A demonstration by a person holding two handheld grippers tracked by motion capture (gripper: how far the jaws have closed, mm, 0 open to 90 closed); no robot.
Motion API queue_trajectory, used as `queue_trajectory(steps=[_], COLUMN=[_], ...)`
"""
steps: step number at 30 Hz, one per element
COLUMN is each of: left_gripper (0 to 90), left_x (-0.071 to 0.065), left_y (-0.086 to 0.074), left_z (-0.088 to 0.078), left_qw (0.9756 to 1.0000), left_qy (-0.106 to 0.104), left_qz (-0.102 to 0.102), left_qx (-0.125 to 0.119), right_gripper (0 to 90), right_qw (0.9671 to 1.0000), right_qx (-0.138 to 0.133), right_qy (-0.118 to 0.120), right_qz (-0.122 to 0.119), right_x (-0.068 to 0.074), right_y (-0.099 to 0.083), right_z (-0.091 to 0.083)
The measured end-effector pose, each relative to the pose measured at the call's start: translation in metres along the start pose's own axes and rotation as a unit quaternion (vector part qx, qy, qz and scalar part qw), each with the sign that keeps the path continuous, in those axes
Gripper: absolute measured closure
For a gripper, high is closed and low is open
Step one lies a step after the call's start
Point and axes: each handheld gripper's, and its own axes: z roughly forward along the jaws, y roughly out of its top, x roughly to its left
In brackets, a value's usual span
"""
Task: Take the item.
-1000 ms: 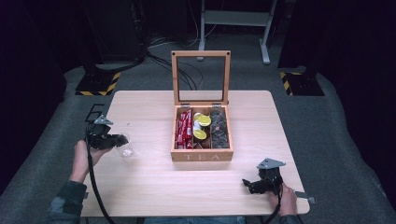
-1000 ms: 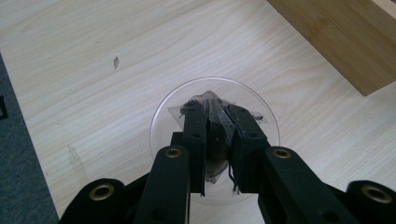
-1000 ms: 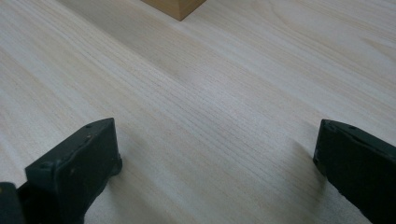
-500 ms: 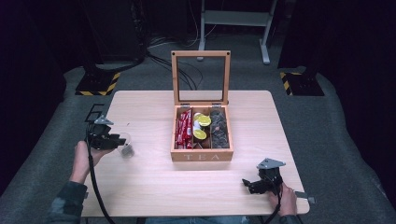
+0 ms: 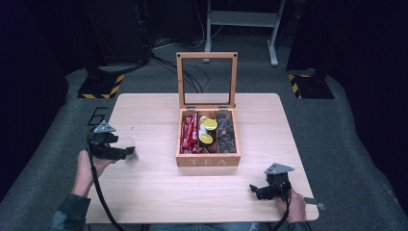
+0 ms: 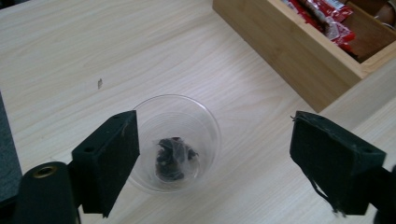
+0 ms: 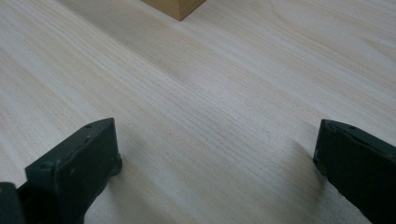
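- Step in hand, as judged: a dark tea bag (image 6: 175,157) already dropped into the clear plastic cup (image 6: 173,140), release just finished.
- Left gripper (image 6: 215,154) just above the cup, jaws wide apart, having just been opening; nothing pinched between them, the left jaw over the cup's rim as seen from the left gripper view, not pressing on it.
- Cup upright on the wooden table (image 5: 149,192), at the left part, well apart from the tea box (image 5: 207,139); tea bag lying on the cup's bottom, crumpled, in a thin clear wrap or mesh, hard to tell which.
- Tea box with the lid (image 5: 207,79) standing open; red packets (image 5: 189,131) in the left compartment, yellow-topped items (image 5: 209,130) in the middle one, dark bags (image 5: 226,134) in the right one.
- Right gripper (image 5: 262,190) low near the front right of the table, jaws apart, bare wood between them, idle and far from the cup.
- Next move, as a guess: either lifting the left gripper clear without knocking the light cup, or going back to the box for another item.
- Needed for that: rising straight up first, since the left jaw hangs near the rim and a sideways pull could tip the cup.
- For closing the lid later: a gentle push from behind the frame, with the box kept from sliding.
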Motion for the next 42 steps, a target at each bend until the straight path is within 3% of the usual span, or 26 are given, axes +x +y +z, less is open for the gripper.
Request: queue_trajectory(steps=[9,16,21,33,42], left_gripper=[9.9,8.0,5.2,0.1,0.0], left_x=[-0.024,-0.049,-0.062,-0.092,-0.105], left_y=[-0.006,-0.019,-0.025,-0.051,-0.077], left_z=[0.000,0.011,0.020,0.058,0.093], left_qw=[0.9995,0.9983,0.9979,0.9960,0.9956], left_qy=[-0.012,-0.034,-0.036,-0.052,-0.059], left_qz=[0.017,0.036,0.047,0.072,0.070], left_qx=[-0.022,-0.029,-0.027,-0.011,0.018], right_gripper=[0.0,0.0,0.0,0.0,0.0], right_qw=[1.0000,1.0000,1.0000,1.0000,1.0000], right_qx=[0.000,0.000,0.000,0.000,0.000], right_qy=[0.000,-0.001,-0.001,-0.001,-0.001], right_qz=[0.000,-0.001,0.000,0.002,0.000], right_x=[0.000,0.000,0.000,0.001,0.000], right_y=[0.000,0.000,0.000,0.000,0.000], right_z=[0.000,0.000,0.000,0.000,0.000])
